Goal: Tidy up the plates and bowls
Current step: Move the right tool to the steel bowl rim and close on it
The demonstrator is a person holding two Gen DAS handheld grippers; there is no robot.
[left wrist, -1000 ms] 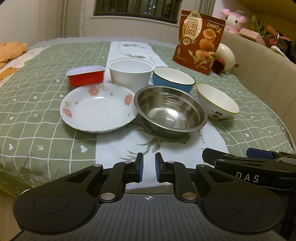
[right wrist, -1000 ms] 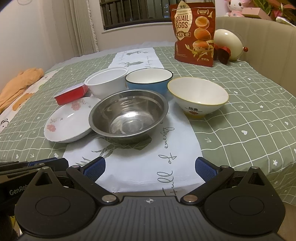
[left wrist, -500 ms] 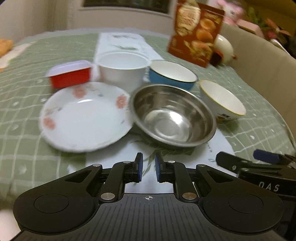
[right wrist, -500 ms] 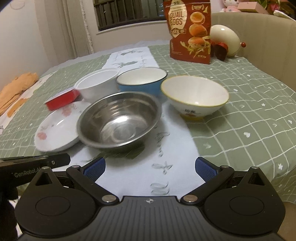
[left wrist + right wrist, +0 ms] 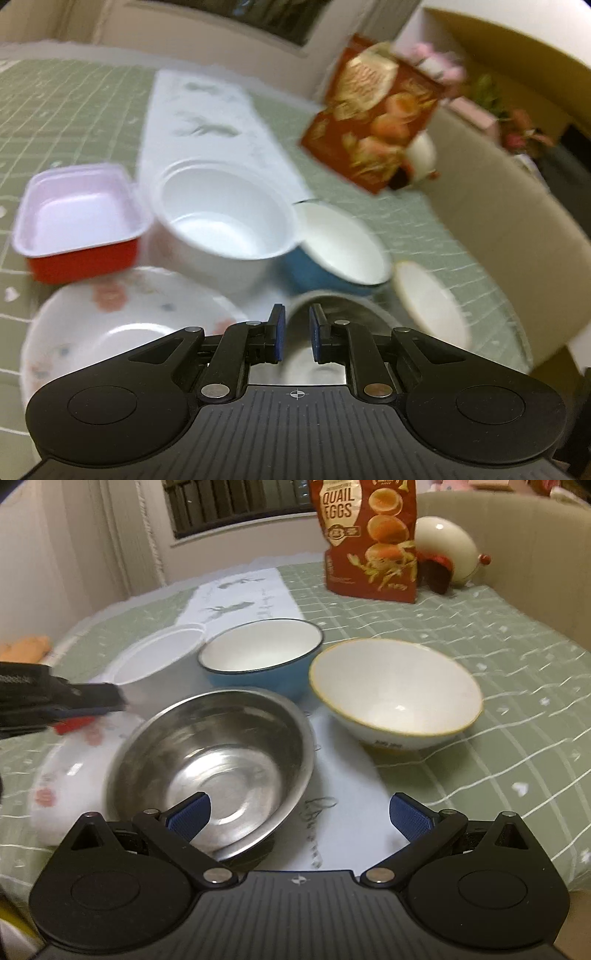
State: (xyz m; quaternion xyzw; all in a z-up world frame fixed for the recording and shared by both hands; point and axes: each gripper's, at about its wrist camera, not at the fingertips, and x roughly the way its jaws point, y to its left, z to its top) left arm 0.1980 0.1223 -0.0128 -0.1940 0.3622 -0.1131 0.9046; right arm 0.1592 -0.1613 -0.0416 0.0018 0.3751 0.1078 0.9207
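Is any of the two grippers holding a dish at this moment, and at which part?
Nothing is held. The left gripper is shut on nothing above the steel bowl; the right gripper is open and empty.

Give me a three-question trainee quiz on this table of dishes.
1. True or false: the steel bowl has food in it.
2. Which bowl stands directly behind the steel bowl? A) blue bowl B) yellow-rimmed bowl C) a black bowl
3. Fill in: the right gripper has its fingers ____, while the left gripper has them nearly closed on nothing.

Key: 1 false, it is empty; 2 A; 3 open.
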